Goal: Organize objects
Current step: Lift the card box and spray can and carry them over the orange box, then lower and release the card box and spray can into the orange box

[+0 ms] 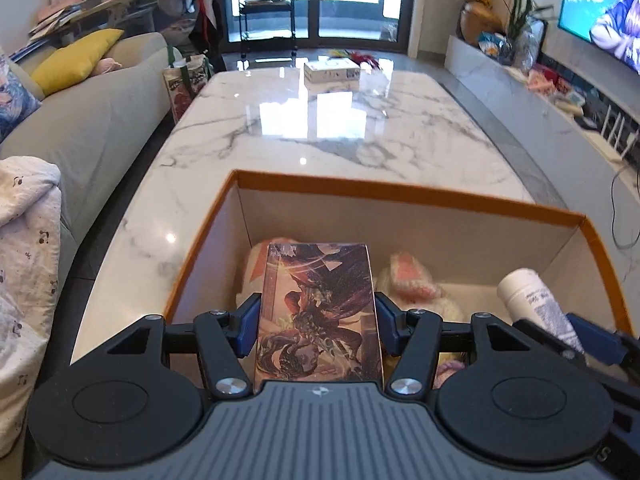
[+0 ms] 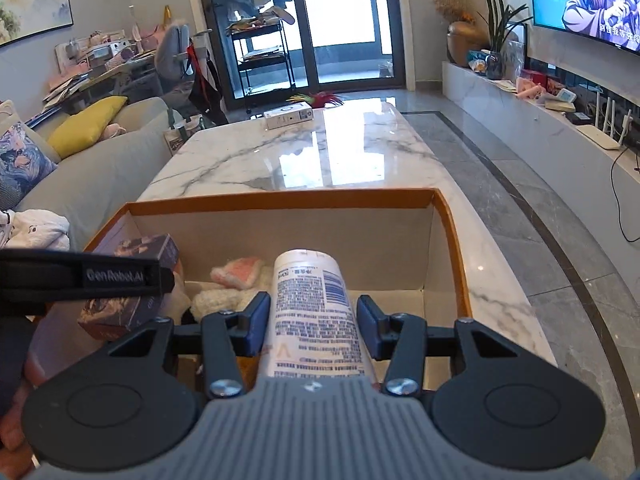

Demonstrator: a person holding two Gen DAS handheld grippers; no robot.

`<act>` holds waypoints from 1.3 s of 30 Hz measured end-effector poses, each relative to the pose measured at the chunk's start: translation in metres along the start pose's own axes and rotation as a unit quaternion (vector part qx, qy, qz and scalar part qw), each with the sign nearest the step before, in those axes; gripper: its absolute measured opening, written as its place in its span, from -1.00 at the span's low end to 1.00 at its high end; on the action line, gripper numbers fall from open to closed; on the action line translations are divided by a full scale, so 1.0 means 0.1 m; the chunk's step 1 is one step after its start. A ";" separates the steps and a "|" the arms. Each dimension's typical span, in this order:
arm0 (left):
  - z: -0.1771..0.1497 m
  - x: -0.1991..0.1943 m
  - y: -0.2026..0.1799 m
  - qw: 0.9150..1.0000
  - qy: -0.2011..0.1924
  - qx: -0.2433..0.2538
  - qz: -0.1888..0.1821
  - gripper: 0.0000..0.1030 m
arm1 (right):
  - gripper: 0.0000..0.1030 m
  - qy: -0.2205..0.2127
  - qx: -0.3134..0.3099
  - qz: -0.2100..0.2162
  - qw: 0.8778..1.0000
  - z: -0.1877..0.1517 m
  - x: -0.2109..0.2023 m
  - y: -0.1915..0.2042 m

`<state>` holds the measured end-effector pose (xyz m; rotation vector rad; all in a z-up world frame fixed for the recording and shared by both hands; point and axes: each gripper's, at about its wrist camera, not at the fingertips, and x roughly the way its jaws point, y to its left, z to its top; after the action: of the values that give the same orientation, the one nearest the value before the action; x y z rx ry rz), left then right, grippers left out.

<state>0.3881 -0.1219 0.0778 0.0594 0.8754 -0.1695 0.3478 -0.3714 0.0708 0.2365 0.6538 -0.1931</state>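
Holding both items over the open orange-rimmed cardboard box [image 1: 400,194] at the near end of the white marble table [image 1: 320,120].

Left tool [image 1: 318,322]: clenched on a flat rectangular card box with dark fantasy artwork [image 1: 318,312]; blue pads press its two long side edges. Its long axis runs along the tool's fingers, far end pointing toward the orange box's far wall, printed face up toward the camera. It sits above the left half of the orange box interior, over a cream and pink fluffy knitted item [image 1: 408,280] lying on the box floor.

Right tool [image 2: 312,322]: grasping a white cylindrical plastic tube with blue printed label [image 2: 312,312], pads on either side of its body. Long axis also runs along the fingers, rounded far end aimed at the orange box's far wall, label text facing up. It is above the right-of-centre part of the orange box, just right of the knitted item.

From the right wrist view, the left tool and card box show at the orange box's left side.

Well beyond the orange box, a small white carton [image 2: 288,114] lies near the table's far end.
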 end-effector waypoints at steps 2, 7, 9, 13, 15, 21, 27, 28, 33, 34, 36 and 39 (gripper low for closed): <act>-0.02 0.02 -0.03 1.000 -0.001 0.006 0.000 0.30 | -0.04 0.005 0.005 -0.008 1.000 0.00 0.01 0.00; -0.03 0.02 -0.12 1.000 0.000 0.024 0.009 0.30 | -0.04 0.011 0.007 -0.017 1.000 -0.01 0.03 0.02; -0.04 0.06 -0.14 1.000 0.006 0.026 0.007 0.30 | -0.04 0.011 0.006 -0.019 1.000 -0.02 0.04 0.04; -0.04 0.08 -0.14 1.000 0.010 0.024 0.009 0.30 | -0.04 0.012 0.004 -0.019 1.000 -0.02 0.04 0.04; -0.05 0.08 -0.12 1.000 0.011 0.019 0.007 0.30 | -0.04 0.013 0.004 -0.020 1.000 -0.01 0.05 0.04; -0.05 0.08 -0.12 1.000 0.010 0.022 0.010 0.33 | -0.04 0.012 0.006 -0.020 1.000 0.00 0.05 0.03; -0.05 0.08 -0.14 1.000 0.006 0.024 0.016 0.43 | -0.03 0.010 0.005 -0.021 1.000 0.00 0.05 0.03; -0.05 0.08 -0.14 1.000 0.005 0.024 0.017 0.44 | -0.03 0.010 0.006 -0.021 1.000 0.00 0.05 0.03; -0.04 0.08 -0.15 1.000 0.006 0.022 0.017 0.48 | -0.03 0.010 0.006 -0.021 1.000 0.00 0.05 0.03; -0.04 0.08 -0.14 1.000 0.006 0.021 0.016 0.49 | -0.03 0.010 0.006 -0.021 1.000 0.00 0.05 0.03; -0.04 0.07 -0.14 1.000 0.005 0.020 0.017 0.53 | -0.03 0.011 0.006 -0.021 1.000 0.00 0.05 0.03; -0.04 0.06 -0.12 1.000 0.003 0.018 0.014 0.59 | -0.03 0.011 0.007 -0.021 1.000 0.01 0.05 0.02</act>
<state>0.3867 -0.1342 0.0711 0.1067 0.8776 -0.1584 0.3526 -0.3704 0.0689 0.2383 0.6792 -0.2358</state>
